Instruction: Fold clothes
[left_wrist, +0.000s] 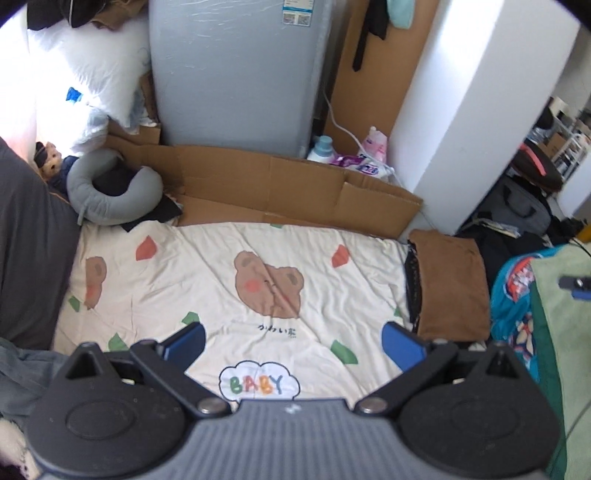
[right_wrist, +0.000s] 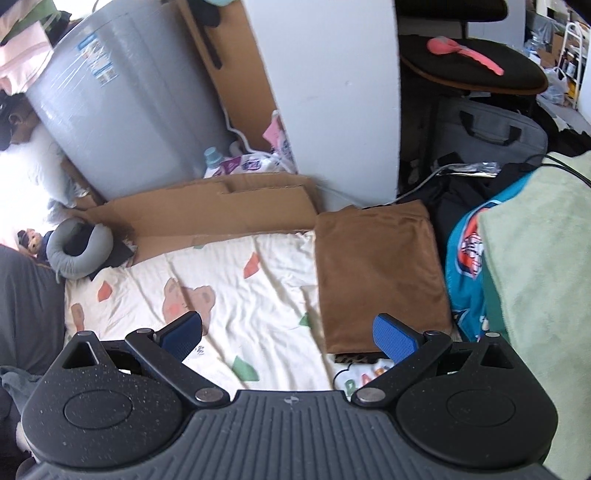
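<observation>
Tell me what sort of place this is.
Most likely a cluttered bedroom: a bed with a bear-print sheet, a white pillow and grey neck pillow, and a folded brown garment.

Dark patterned garment (left_wrist: 412, 291): I see only its edge; the folded brown garment (left_wrist: 452, 284) covers the rest.
Green cloth (right_wrist: 543, 280): cut off by my right frame edge.
Sheet lettering (right_wrist: 364, 382): partly behind my right gripper (right_wrist: 291, 338).
Shelves (left_wrist: 570, 144): too blurred to read.

Left gripper (left_wrist: 293, 345) jaws spread wide, nothing between the blue pads. Right gripper (right_wrist: 291, 338) likewise wide apart, empty.
</observation>
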